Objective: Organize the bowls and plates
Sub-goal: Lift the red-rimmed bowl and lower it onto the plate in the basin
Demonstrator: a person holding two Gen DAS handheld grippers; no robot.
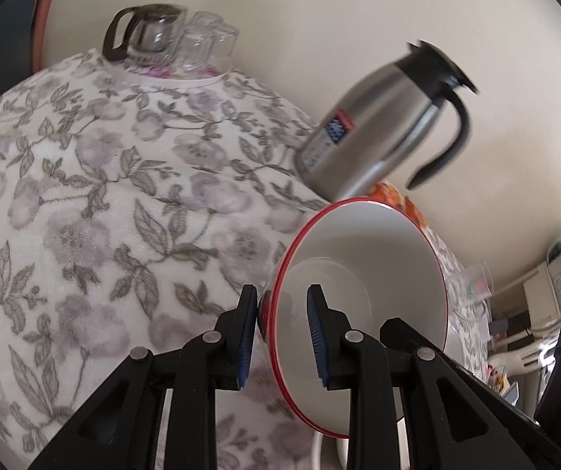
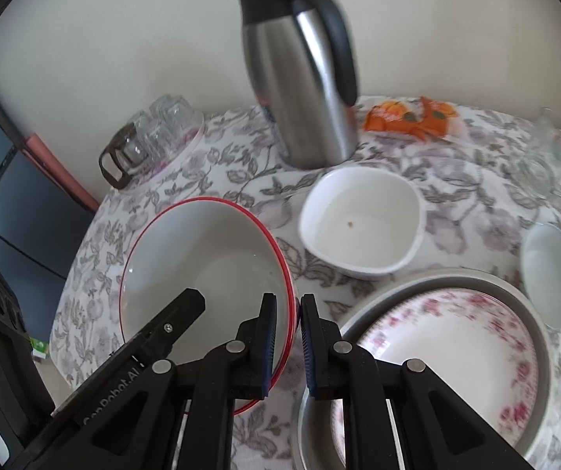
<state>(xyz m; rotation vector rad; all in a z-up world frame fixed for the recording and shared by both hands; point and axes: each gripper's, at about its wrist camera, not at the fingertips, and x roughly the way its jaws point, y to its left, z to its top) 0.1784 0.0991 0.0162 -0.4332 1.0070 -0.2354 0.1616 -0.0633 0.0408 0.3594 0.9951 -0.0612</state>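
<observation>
A white bowl with a red rim [image 1: 378, 274] [image 2: 210, 258] is held tilted above the floral tablecloth. My left gripper [image 1: 282, 329] has its pads on either side of the bowl's left rim, shut on it. My right gripper [image 2: 288, 337] is shut on the bowl's right rim. A square white bowl [image 2: 361, 219] sits behind. A pink-flowered plate [image 2: 456, 348] lies inside a grey-rimmed plate [image 2: 476, 278] at the right. A small white bowl [image 2: 551, 274] sits at the far right.
A steel thermos jug [image 2: 300, 78] [image 1: 378, 125] stands at the back. A glass pot and upturned glasses [image 2: 151, 133] [image 1: 174, 39] sit on a tray at the back left. An orange snack packet [image 2: 409, 117] and clear glasses [image 2: 547, 149] lie at the back right.
</observation>
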